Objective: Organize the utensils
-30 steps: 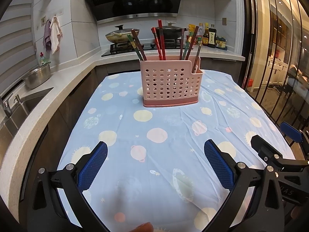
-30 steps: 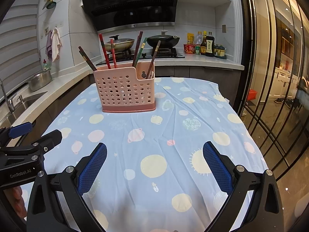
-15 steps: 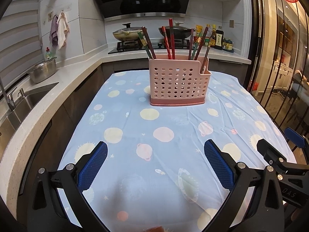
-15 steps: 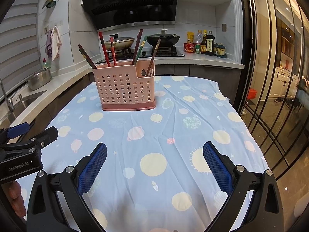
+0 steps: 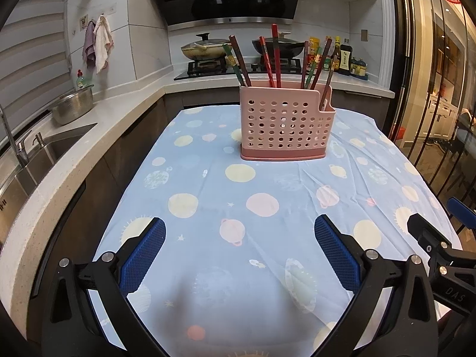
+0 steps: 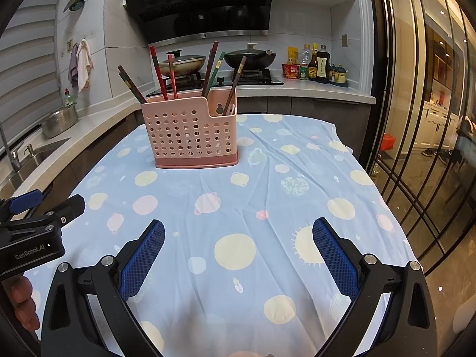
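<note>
A pink perforated utensil holder point(image 5: 285, 125) point(image 6: 192, 134) stands upright at the far middle of the table, with several chopsticks point(image 5: 269, 58) point(image 6: 157, 73) sticking out of its top. My left gripper point(image 5: 239, 250) hangs open over the near part of the table, nothing between its blue pads. My right gripper point(image 6: 238, 250) is also open and empty, well short of the holder. The left gripper's body point(image 6: 35, 232) shows at the left edge of the right wrist view, and the right gripper's body point(image 5: 440, 250) shows at the right edge of the left wrist view.
The table wears a blue cloth with planet prints point(image 5: 253, 202) point(image 6: 267, 196). A counter with a sink point(image 5: 44, 154) and a metal bowl point(image 5: 73, 108) runs along the left. Behind are a stove with pans point(image 6: 250, 56) and sauce bottles point(image 6: 315, 67). Glass doors point(image 6: 416, 119) stand to the right.
The left wrist view has drawn back and lifted a little, so the holder sits lower and more to the right. The right wrist view barely shifted. Both grippers stayed open.
</note>
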A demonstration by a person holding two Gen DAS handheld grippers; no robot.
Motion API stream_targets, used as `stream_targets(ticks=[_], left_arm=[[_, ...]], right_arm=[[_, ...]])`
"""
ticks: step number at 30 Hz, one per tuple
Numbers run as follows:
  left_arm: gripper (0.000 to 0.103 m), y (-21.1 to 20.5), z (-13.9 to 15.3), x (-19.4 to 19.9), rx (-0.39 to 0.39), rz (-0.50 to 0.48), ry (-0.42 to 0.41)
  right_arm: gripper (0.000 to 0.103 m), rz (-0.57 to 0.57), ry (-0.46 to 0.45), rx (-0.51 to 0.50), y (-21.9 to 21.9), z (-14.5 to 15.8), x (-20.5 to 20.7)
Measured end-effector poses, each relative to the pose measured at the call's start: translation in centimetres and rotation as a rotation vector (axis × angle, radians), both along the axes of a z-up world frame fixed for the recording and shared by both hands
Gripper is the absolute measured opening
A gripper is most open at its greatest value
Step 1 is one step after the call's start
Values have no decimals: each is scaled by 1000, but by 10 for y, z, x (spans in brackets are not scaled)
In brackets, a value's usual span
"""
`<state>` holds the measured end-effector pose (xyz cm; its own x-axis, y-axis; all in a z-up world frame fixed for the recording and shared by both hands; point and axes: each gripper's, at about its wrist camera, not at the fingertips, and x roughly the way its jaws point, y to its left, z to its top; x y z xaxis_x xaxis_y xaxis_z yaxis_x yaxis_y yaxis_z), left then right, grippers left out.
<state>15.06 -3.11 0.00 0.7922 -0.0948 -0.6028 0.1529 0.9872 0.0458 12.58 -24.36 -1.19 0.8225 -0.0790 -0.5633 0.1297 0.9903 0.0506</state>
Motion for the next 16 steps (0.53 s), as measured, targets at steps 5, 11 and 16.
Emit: stream_targets(ticks=[5, 11, 16], left_arm=[[96, 1, 0, 0, 0, 3, -1], [96, 3, 0, 1, -5, 11, -3], [96, 8, 0, 3, -15, 10, 0]], right_arm=[[96, -4, 1, 1, 0, -1, 1], [96, -9, 5, 0, -1, -2, 3], [96, -7, 5, 4, -1, -2, 4]])
